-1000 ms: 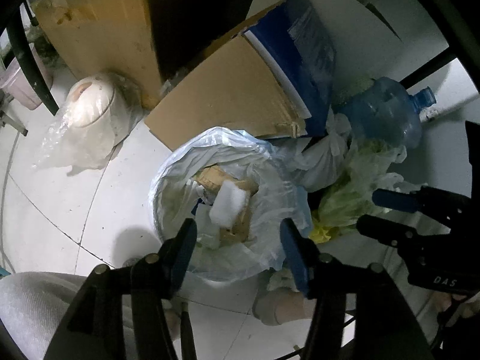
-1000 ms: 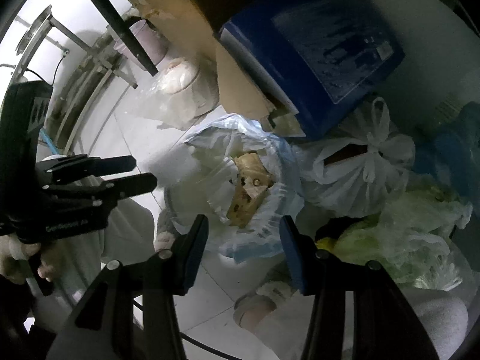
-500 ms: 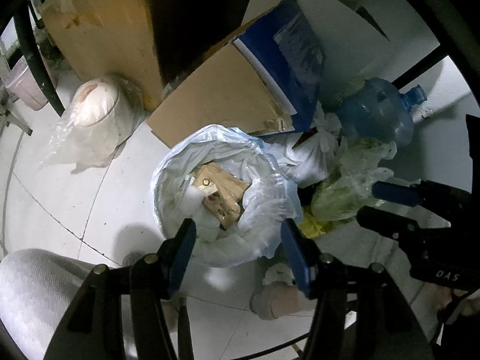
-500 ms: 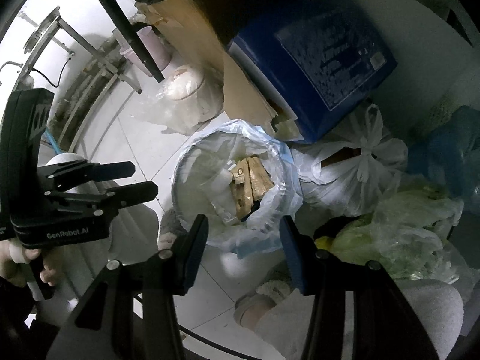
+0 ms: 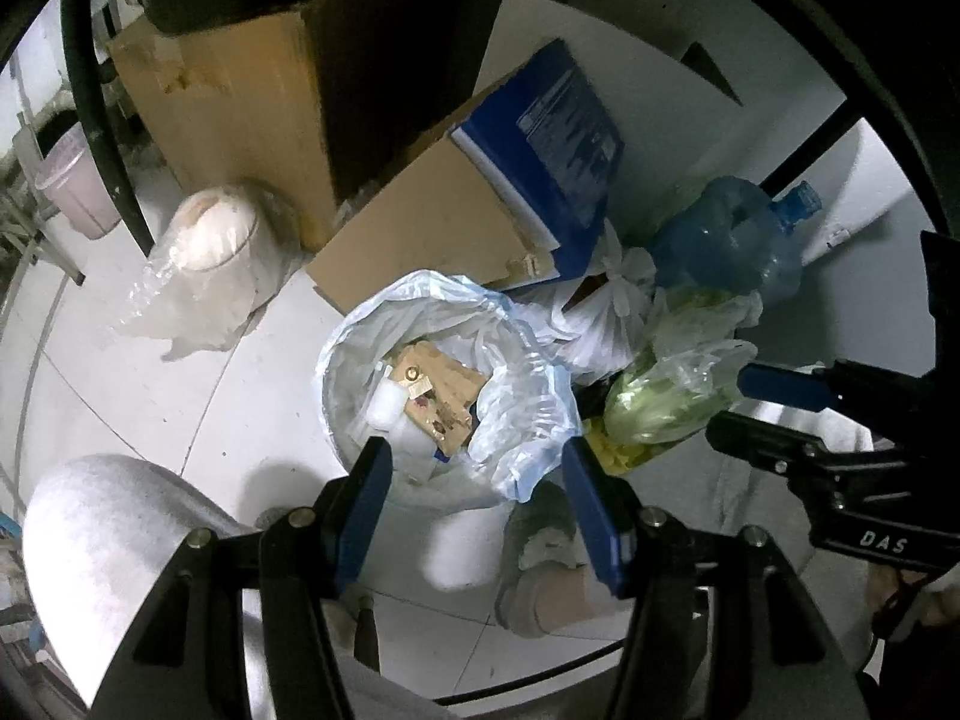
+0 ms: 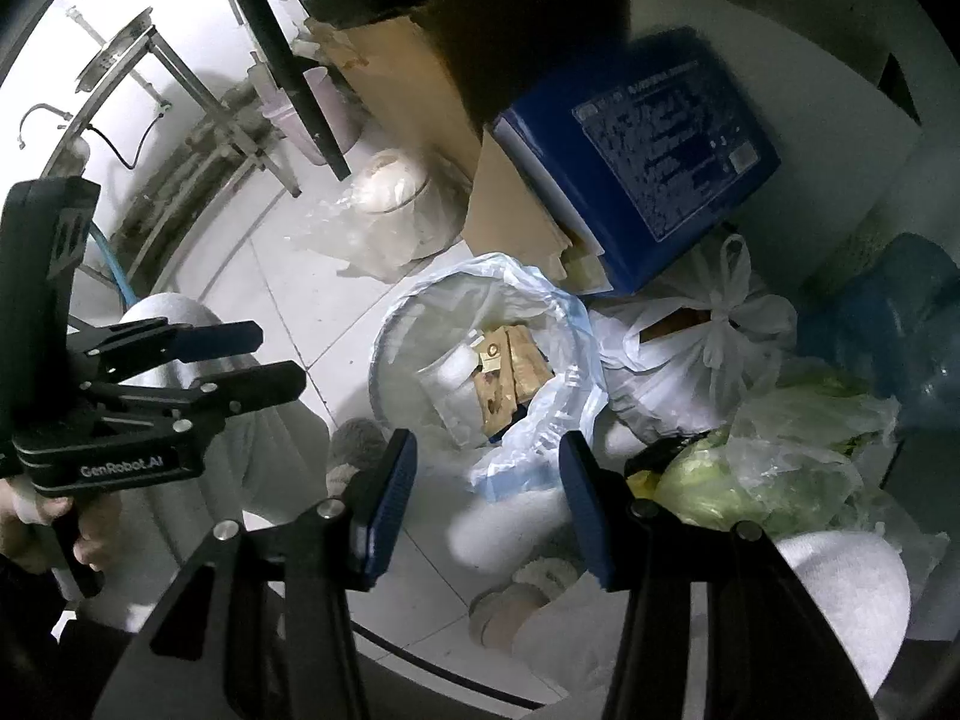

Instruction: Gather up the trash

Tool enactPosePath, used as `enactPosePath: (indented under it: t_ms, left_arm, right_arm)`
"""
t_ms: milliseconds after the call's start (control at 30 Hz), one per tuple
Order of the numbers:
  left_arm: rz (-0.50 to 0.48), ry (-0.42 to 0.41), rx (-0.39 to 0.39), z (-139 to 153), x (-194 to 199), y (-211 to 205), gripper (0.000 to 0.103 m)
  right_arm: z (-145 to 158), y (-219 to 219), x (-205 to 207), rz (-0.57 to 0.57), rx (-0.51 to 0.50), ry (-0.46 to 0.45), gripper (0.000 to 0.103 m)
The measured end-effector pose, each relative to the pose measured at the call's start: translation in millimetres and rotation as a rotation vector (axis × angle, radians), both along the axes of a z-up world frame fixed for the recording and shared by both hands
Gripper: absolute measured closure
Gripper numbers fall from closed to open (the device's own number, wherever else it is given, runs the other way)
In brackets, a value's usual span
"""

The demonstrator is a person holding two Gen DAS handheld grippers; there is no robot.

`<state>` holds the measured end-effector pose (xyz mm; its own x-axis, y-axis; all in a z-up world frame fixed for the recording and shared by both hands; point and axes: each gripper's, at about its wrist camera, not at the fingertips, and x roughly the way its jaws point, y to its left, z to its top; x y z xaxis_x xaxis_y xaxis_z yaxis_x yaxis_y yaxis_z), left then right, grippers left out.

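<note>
Bin [image 5: 360, 360] farther now, w/ cardboard [image 5: 444, 396].

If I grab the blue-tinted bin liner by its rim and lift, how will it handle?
The bin liner is thin, crinkled film, so it will likely be floppy and bunch between the pads. Cardboard scraps and white pieces fill it, so probably light, but stiff corners might poke through. Its rim is draped over the bin, so it may cling at first.

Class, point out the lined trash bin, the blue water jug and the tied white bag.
lined trash bin [image 5: 510, 414], left wrist view, liner's right side
blue water jug [image 5: 726, 240], left wrist view, body
tied white bag [image 6: 720, 312], right wrist view, knot
</note>
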<state>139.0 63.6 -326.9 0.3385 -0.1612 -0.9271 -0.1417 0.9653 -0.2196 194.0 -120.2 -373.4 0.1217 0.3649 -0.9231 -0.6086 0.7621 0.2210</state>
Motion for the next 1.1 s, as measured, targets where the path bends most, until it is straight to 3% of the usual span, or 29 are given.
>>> enactPosePath:
  t_ms: [567,667,1100]
  left_arm:
    - [-0.018,-0.13,0.051,60,-28,-23,0.044]
    - [-0.023,-0.153,0.059,72,-30,-27,0.044]
    - [-0.056,-0.271,0.097,124,-40,-38,0.04]
  right_arm:
    - [55,-29,-31,-0.008,0.043,-0.106,0.056]
    - [69,-36,-35,-0.015,0.058,-0.131,0.049]
    - [132,-53,-50,-0.041,0.113,-0.246,0.044]
